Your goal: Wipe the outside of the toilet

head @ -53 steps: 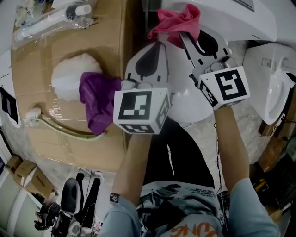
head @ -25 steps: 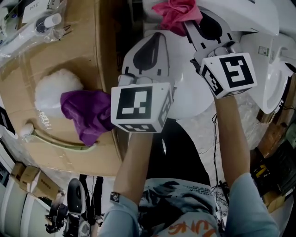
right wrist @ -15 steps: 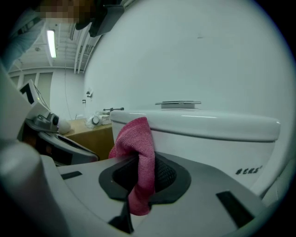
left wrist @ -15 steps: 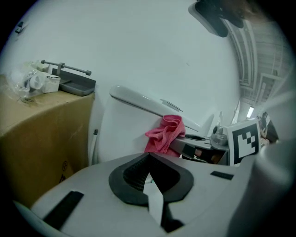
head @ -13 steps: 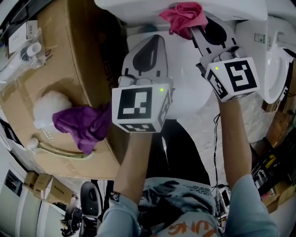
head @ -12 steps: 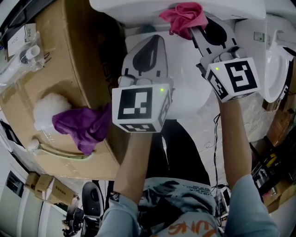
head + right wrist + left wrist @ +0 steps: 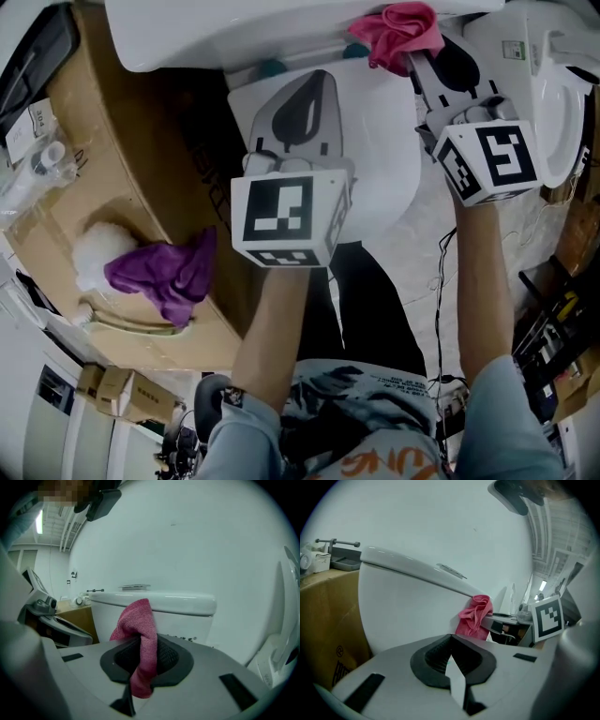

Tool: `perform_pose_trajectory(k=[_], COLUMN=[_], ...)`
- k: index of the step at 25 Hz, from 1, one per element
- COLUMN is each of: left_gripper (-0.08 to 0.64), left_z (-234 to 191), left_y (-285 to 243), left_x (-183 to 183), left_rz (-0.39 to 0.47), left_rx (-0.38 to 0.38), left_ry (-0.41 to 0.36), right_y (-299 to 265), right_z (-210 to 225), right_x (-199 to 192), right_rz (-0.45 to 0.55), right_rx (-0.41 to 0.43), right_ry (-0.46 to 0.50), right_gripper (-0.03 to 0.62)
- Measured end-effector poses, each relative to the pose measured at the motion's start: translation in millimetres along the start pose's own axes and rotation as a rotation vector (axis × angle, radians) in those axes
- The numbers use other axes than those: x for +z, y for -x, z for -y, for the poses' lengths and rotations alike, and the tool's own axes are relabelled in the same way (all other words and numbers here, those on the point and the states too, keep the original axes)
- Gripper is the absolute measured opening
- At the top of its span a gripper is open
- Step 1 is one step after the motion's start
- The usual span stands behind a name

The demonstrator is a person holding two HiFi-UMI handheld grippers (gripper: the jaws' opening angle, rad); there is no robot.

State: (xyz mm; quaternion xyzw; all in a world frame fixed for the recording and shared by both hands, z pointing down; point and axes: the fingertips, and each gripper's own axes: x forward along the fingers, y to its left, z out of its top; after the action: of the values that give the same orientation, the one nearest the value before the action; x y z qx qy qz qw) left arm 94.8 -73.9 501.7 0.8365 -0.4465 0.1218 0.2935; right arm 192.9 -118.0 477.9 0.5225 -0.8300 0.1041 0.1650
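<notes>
**Q:** Toilet: what does it look like, and where is it?
**A:** It's a white glazed ceramic toilet (image 7: pixel 281 28), smooth and glossy. The boxy tank with a flat overhanging lid is at the far side. The rounded seat cover is nearer, under my grippers.

**Q:** Left of it?
**A:** A brown cardboard box (image 7: pixel 141 187), matte, with a flat top.

**Q:** Your jaws?
**A:** My left gripper (image 7: pixel 314 89) is clenched on nothing, its ribbed black pads meeting at the tips over the seat cover. My right gripper (image 7: pixel 427 61) is grasping the pink cloth (image 7: pixel 398 33), pinched across its middle.

**Q:** Cloth detail?
**A:** Soft terry-like weave, bunched in folds. The top bulges above my pads and a tail hangs below. It's at the far right, up against the tank front just under the lid rim.

**Q:** Anything smaller?
**A:** A purple cloth (image 7: pixel 169 277), crumpled, lies on the box, touching a white fluffy ball (image 7: pixel 98 253).
</notes>
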Motion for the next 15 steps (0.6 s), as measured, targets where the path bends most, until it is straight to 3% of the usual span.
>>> perform_pose_trajectory(k=[15], left_gripper=[0.025], left_z=[18.0], left_y=[-19.0], left_x=[-2.0], left_rz=[-0.034], left_rx=[-0.049], left_ry=[-0.028], right_y=[35.2], right_z=[89.9], right_x=[-24.8], right_rz=[-0.04], right_rx=[-0.293], right_ry=[-0.099], right_gripper=[0.066])
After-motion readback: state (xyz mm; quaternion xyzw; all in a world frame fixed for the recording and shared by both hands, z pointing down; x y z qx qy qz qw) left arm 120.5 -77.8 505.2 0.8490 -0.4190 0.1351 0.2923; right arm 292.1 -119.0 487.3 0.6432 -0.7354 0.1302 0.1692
